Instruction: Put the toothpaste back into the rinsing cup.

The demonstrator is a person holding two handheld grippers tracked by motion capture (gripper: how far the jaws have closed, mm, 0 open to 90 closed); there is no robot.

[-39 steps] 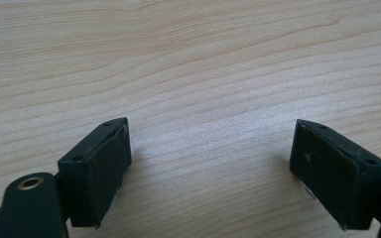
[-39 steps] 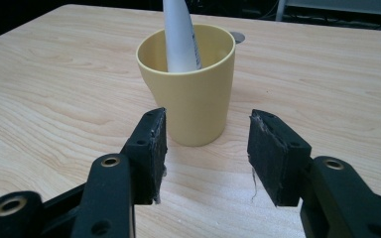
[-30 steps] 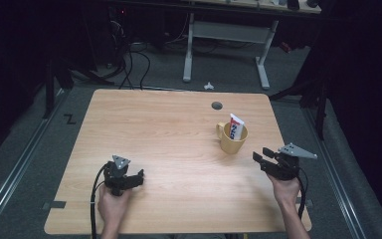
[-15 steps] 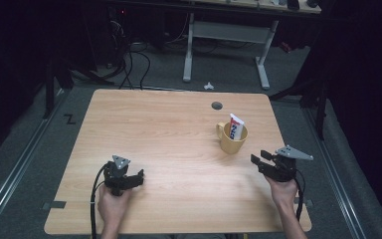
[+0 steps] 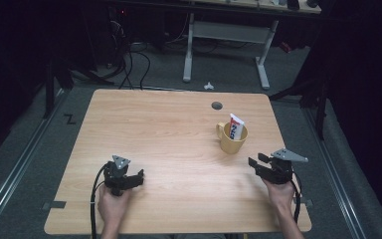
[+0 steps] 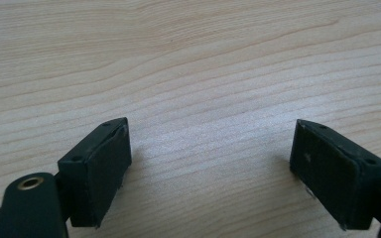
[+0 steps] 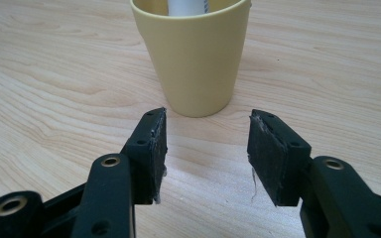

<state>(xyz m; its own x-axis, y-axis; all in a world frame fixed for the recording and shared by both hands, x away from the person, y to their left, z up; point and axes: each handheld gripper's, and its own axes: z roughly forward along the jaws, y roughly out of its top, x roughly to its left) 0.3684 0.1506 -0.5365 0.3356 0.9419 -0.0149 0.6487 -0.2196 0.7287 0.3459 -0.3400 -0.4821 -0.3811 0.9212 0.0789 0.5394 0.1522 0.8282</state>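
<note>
The yellow cup [image 5: 233, 139] stands upright on the right half of the bench [image 5: 169, 129], towards its far side, with a white tube [image 5: 236, 128] leaning inside it and its handle turned left. The right gripper [image 5: 254, 164] sits just near and right of the cup, its fingers [image 7: 154, 148] released and empty, spread partway with bare wood between them; in the right gripper view the cup [image 7: 194, 54] stands straight ahead of the gap, close but not touching. The left gripper [image 5: 138, 177] rests low over the near left of the bench, well apart from the cup, its fingers [image 6: 101, 168] also released and wide with nothing between them. The step in hand looks like a reach for the cup. The present gap seems narrower than the cup's body, so the fingers should probably spread wider before going in. Keep the gripper level and centred on the cup, close on the lower wall away from the handle, and squeeze gently so that the cup does not tip or spill the tube.
</note>
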